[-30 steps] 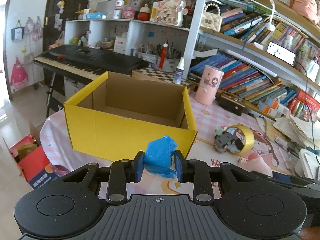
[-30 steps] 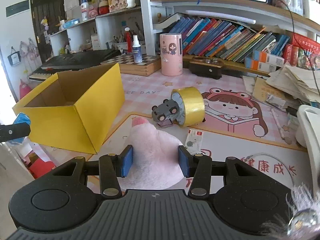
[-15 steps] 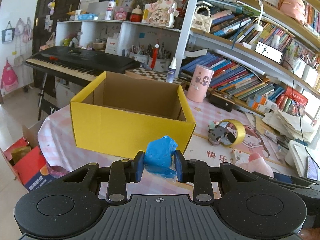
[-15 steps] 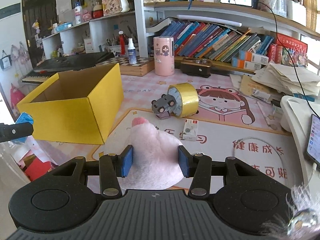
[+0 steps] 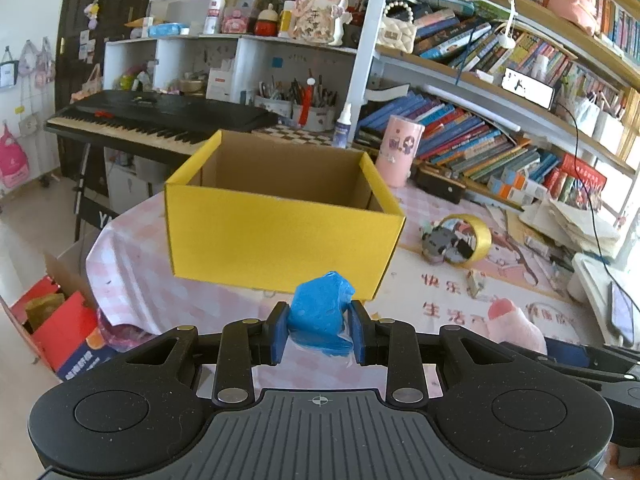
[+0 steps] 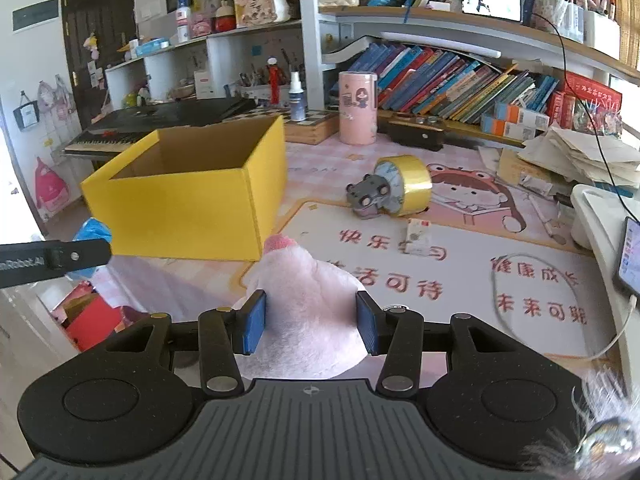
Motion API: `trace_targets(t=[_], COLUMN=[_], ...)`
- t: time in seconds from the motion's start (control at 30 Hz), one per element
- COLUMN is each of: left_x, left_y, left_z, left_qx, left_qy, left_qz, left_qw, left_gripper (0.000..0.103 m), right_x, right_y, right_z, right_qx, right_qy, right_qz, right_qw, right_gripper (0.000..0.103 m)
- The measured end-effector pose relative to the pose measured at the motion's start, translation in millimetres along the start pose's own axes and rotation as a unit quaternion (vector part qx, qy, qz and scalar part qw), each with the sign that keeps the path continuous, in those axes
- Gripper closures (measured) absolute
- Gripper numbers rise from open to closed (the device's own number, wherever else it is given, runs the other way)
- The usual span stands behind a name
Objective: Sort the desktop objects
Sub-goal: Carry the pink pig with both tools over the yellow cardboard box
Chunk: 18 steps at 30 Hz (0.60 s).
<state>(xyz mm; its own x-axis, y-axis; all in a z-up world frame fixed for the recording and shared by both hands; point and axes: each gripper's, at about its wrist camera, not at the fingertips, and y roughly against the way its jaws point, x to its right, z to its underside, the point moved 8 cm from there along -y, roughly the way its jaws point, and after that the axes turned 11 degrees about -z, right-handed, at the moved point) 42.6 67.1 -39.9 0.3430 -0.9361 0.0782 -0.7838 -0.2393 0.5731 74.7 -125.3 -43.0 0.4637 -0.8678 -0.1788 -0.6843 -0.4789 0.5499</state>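
My left gripper (image 5: 319, 334) is shut on a crumpled blue bag (image 5: 320, 312) and holds it in front of the near wall of an open yellow cardboard box (image 5: 276, 236). My right gripper (image 6: 311, 326) is shut on a pink plush toy (image 6: 308, 300), held above the desk's front, right of the box (image 6: 188, 208). The plush also shows in the left wrist view (image 5: 516, 326). The left gripper's finger and blue bag (image 6: 92, 230) show at the left of the right wrist view.
A yellow tape roll (image 6: 406, 190) with a small grey toy car (image 6: 366, 196) lies on the pink desk mat (image 6: 460, 264). A small card (image 6: 416, 236), a pink cylinder (image 6: 357, 108), bookshelves, a phone (image 6: 630, 258) and a keyboard (image 5: 160, 118) surround the area.
Both grippers have drawn back and up from the desk with their loads; the box and tape roll look smaller and farther. The grips have not changed.
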Motion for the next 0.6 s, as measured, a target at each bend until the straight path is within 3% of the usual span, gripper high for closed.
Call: trace_targets(t=[0.6], left_x=[-53.4], left_y=[7.9], left_z=[22.4], left_qx=[-0.026], left_qy=[0.017], left_qz=[-0.025], left_qw=[0.9992], left_gripper=[0.073], right_x=[-70.6], right_y=[-12.4], right_z=[19.8], right_qx=[-0.039], right_qy=[0.031], right_qz=[-0.049], right_qw=[0.998], right_gripper=[0.059])
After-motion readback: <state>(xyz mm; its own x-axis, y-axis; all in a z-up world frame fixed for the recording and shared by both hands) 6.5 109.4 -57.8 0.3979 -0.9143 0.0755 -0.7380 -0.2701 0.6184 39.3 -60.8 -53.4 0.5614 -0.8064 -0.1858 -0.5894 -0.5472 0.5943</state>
